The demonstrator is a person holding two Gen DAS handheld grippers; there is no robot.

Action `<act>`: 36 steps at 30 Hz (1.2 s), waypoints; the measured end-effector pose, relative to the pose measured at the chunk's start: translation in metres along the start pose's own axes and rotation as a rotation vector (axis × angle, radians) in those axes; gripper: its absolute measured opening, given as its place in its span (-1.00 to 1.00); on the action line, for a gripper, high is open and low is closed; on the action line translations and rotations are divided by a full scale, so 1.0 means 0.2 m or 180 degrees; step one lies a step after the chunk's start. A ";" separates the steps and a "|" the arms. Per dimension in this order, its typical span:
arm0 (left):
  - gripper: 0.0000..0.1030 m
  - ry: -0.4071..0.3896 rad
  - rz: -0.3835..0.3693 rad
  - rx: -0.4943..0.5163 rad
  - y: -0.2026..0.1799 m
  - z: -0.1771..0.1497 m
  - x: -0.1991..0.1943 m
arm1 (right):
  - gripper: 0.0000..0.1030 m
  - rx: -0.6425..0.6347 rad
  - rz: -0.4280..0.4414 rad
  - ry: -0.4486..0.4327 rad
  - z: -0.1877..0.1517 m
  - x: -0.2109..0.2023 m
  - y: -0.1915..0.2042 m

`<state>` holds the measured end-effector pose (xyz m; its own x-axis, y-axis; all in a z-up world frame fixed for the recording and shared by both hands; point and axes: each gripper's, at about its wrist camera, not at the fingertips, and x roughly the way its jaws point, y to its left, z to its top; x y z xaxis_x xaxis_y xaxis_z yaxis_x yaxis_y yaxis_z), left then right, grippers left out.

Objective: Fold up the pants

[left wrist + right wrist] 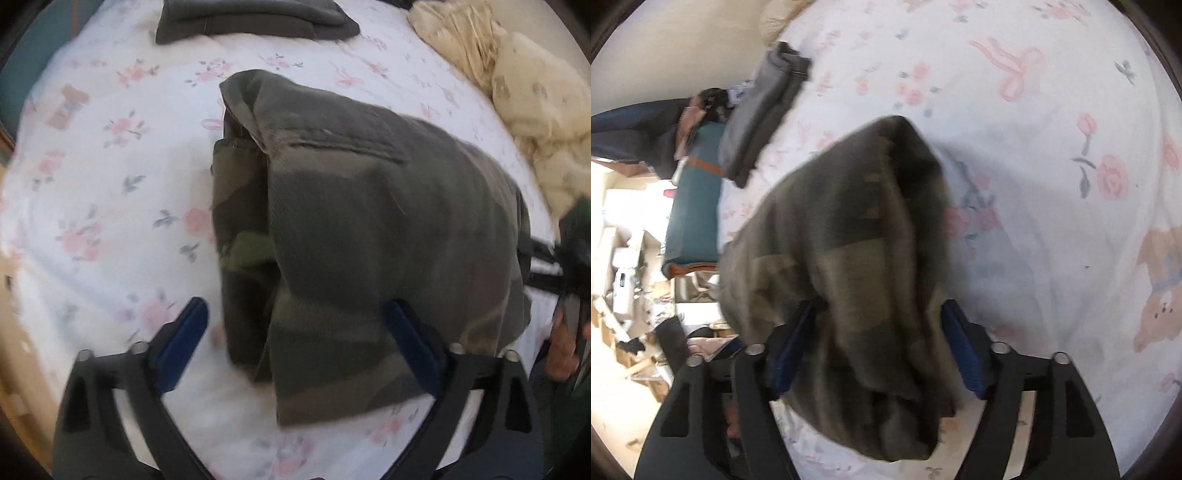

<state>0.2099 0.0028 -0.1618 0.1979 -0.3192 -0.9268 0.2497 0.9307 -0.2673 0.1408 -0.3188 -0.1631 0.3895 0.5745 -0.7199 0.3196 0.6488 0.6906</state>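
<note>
Pants point(369, 229), camouflage, lie in a thick folded bundle on the floral sheet point(110, 184), near a folded grey garment point(251, 22). Left gripper point(295, 332) stands wide over the bundle's near edge, one pad beside the cloth, one against it, gripping nothing. Right gripper point(875, 343) is also wide, straddling the bundle's other end; its pads look loose on the cloth. The fold seems just laid down and released. Next, probably, draw both grippers clear without dragging the layers, or flatten the bundle.
</note>
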 end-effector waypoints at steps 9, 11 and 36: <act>0.01 0.0073 -0.0544 -0.0015 -0.01 0.05 0.11 | 0.39 -0.0272 -0.0195 0.0060 -0.07 0.18 0.03; -0.23 -0.0043 -0.0339 0.0219 -0.10 0.04 0.05 | 0.24 -0.0399 -0.0244 0.0009 -0.08 0.19 0.07; 0.20 -0.0226 0.0123 -0.0449 0.05 -0.42 -0.50 | 0.39 -0.0620 -0.0735 -0.0140 -0.22 -0.25 0.19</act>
<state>0.1140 0.0597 -0.0938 0.2725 -0.2899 -0.9174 0.1060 0.9568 -0.2709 0.0950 -0.3018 -0.1034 0.3643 0.3812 -0.8497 0.2341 0.8456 0.4797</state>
